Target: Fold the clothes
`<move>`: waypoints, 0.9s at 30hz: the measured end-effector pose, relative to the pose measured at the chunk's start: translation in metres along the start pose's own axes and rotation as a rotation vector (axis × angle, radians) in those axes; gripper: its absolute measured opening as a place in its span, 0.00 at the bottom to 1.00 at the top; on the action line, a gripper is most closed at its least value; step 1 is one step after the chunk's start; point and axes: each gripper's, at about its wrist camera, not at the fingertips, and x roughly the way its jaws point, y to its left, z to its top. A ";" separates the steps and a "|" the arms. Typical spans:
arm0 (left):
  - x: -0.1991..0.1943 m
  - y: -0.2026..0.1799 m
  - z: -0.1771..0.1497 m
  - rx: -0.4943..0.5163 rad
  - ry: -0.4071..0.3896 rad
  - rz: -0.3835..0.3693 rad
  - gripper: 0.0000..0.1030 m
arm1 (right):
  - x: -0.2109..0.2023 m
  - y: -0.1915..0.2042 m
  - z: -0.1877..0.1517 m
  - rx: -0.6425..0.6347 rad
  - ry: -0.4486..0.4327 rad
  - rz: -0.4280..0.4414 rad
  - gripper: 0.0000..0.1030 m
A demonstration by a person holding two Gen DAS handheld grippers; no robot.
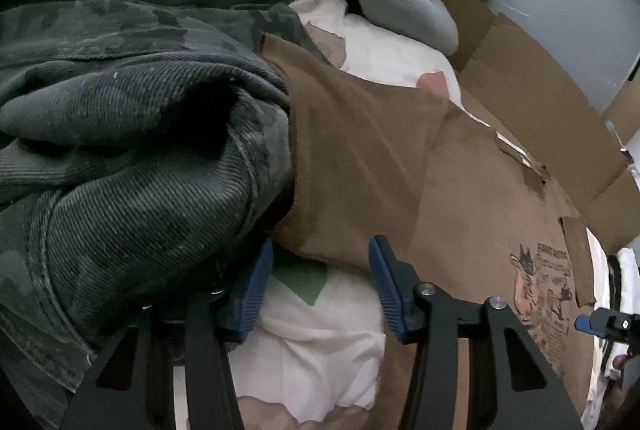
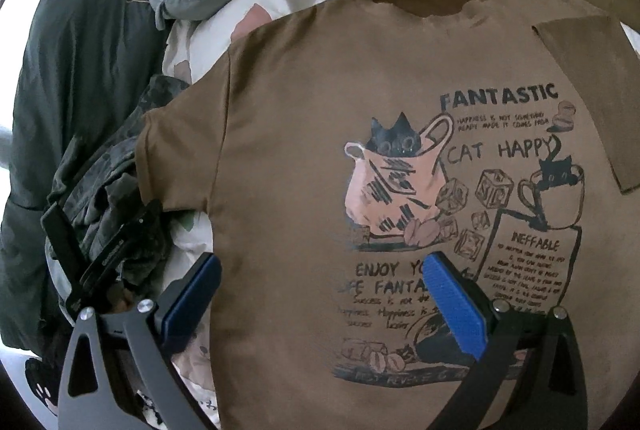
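Beside camouflage trousers (image 1: 120, 134), brown T-shirt (image 2: 304, 110) sleeve edge

Brown T-shirt (image 2: 304, 158), short-sleeved, spread flat and face up on white patterned bedding, collar at the far edge beside flattened cardboard. Printed across the chest in black and pink: cats peeking from a bag and a mug, dice, and the words FANTASTIC, CAT HAPPY, INEFFABLE; one sleeve folded in over the chest beside the print, the other sleeve (image 1: 360, 134) stretched out flat, its outer edge lying against a crumpled camouflage garment (image 1: 132, 134). Dark green-grey, coarse twill weave, bunched in a heap just beside the shirt, hem and stitched seams showing.
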 end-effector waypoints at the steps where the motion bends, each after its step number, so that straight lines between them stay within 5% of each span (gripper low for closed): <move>1: 0.000 0.000 0.000 -0.001 -0.002 0.009 0.48 | 0.001 0.000 -0.001 0.002 0.004 0.002 0.99; 13: 0.007 0.009 0.001 -0.081 -0.051 0.026 0.48 | 0.002 -0.001 -0.003 0.017 0.008 0.014 0.99; 15: 0.006 0.010 0.000 -0.088 -0.068 0.014 0.40 | 0.002 0.000 -0.004 0.017 0.007 0.016 0.99; 18: 0.005 0.015 -0.002 -0.121 -0.067 -0.009 0.12 | 0.004 0.000 -0.004 0.020 0.008 0.023 0.99; 21: 0.004 0.020 -0.003 -0.146 -0.072 -0.025 0.07 | 0.007 0.002 -0.003 0.022 0.007 0.041 0.99; 27: -0.006 0.015 0.003 -0.140 -0.091 -0.071 0.06 | 0.022 0.010 0.001 0.029 0.020 0.080 0.71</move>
